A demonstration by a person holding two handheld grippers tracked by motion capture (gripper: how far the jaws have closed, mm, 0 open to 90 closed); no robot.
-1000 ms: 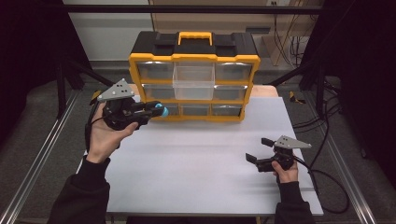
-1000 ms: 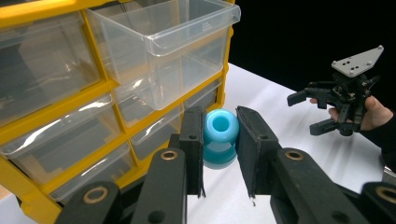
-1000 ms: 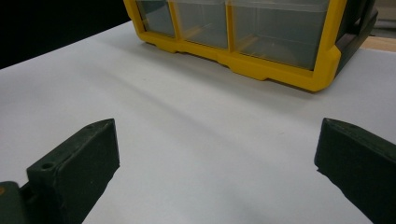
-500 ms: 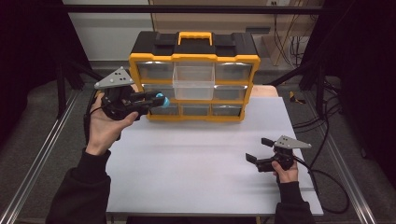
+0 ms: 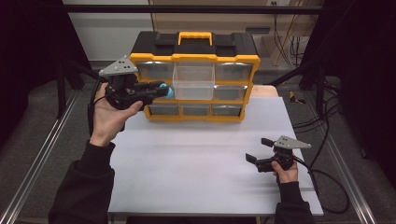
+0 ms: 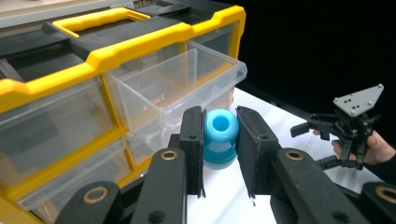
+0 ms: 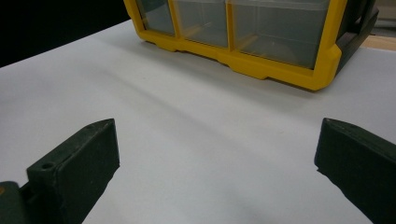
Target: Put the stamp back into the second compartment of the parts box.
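High view: matte white table (image 5: 196,163), dark room, metal rails and cables at the sides. Yellow-and-black plastic organizer (image 5: 194,56) with clear drawers; middle drawer (image 5: 193,81) pulled out. Left gripper (image 5: 161,91) clamps a glossy blue hollow cylinder (image 6: 219,137) just beside that drawer's front. Right gripper (image 5: 257,150) rests on the table, jaws spread wide, nothing between them.

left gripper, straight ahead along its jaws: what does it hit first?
Probably the pulled-out clear drawer of the yellow organizer. The left gripper, shut on a blue spool, points at the drawer's front corner; whether the spool clears the rim is hard to judge.
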